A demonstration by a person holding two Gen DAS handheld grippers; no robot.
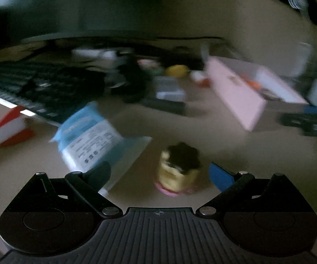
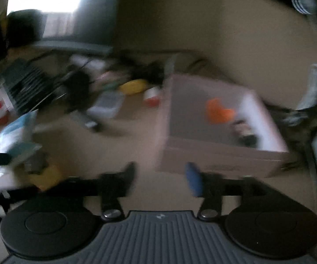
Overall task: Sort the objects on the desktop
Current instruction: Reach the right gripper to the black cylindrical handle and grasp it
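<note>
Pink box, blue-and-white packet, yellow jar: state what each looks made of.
Pink box: likely matte cardboard; flat thin walls, crisp folded edges, no shine.
Blue-and-white packet: seemingly soft plastic film; crinkled, with a clear flat seal strip and printed label.
Yellow jar: probably plastic with a dark ridged cap; blur leaves its finish uncertain.

Bare desk [image 1: 180, 127] between pink box [image 1: 235, 90] and wipes pack [image 1: 88, 138].

The right gripper [image 2: 161, 177] hangs over the tan desk [image 2: 134, 145] with its jaws apart and nothing between them. Just beyond sits an open pink box [image 2: 220, 156] holding something orange [image 2: 219, 111].
</note>
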